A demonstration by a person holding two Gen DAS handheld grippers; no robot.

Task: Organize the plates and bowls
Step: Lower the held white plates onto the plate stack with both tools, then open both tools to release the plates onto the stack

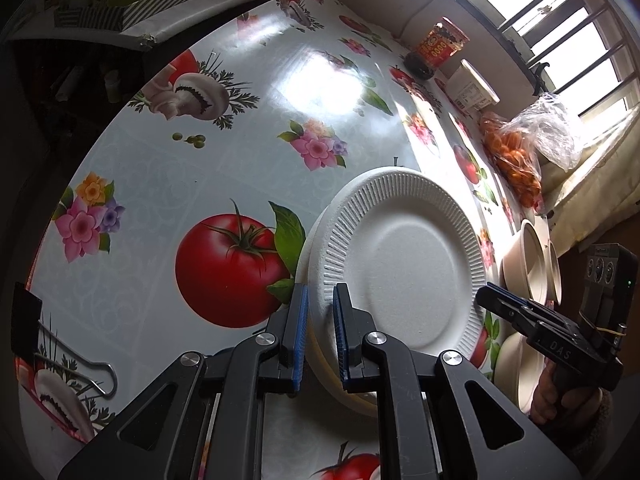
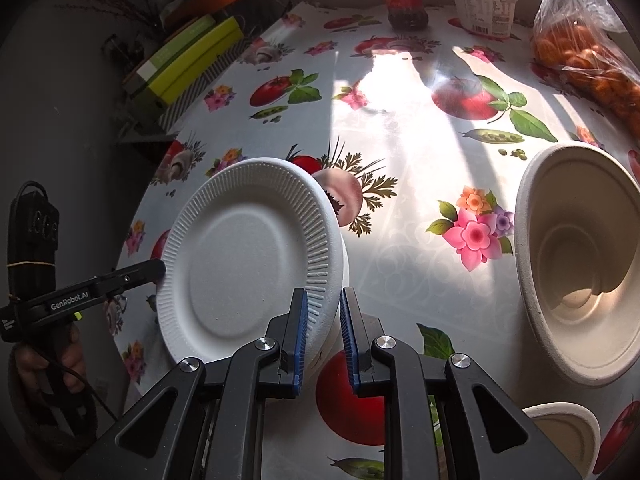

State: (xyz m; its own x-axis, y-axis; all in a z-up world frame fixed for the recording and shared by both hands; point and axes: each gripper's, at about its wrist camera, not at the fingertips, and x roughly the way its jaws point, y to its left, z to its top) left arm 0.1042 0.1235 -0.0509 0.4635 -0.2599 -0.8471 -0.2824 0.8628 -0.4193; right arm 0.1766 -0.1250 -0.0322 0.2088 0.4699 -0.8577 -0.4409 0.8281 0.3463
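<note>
Both grippers are clamped on the same stack of white paper plates (image 1: 400, 264), one on each side. The left gripper (image 1: 321, 332) pinches the rim nearest it, blue pads drawn in tight with the ribbed edge running between them. The right gripper (image 2: 324, 336) does the same on the opposite rim, its jaws nearly closed around the edge; in the left wrist view it shows coming in from the plates' far side (image 1: 496, 300).

Under the top plate a second rim peeks out, slightly offset, so the pile (image 2: 248, 264) looks gathered but not yet squared up. It seems tilted or just lifted off the printed tablecloth (image 1: 224, 152), though I cannot tell whether its lower edge touches the cloth.

Out past the right gripper, on its outer side, a beige bowl (image 2: 580, 264) lies tipped on its side, well apart from the plates, and another bowl (image 2: 568, 436) sits nearer the gripper's base. From the left gripper, two bowls (image 1: 528, 260) appear nested beyond the plates.

My judgement: the plates are mostly stacked, the bowls only partly collected. Setting the pile down and nesting the loose bowls remains.
</note>
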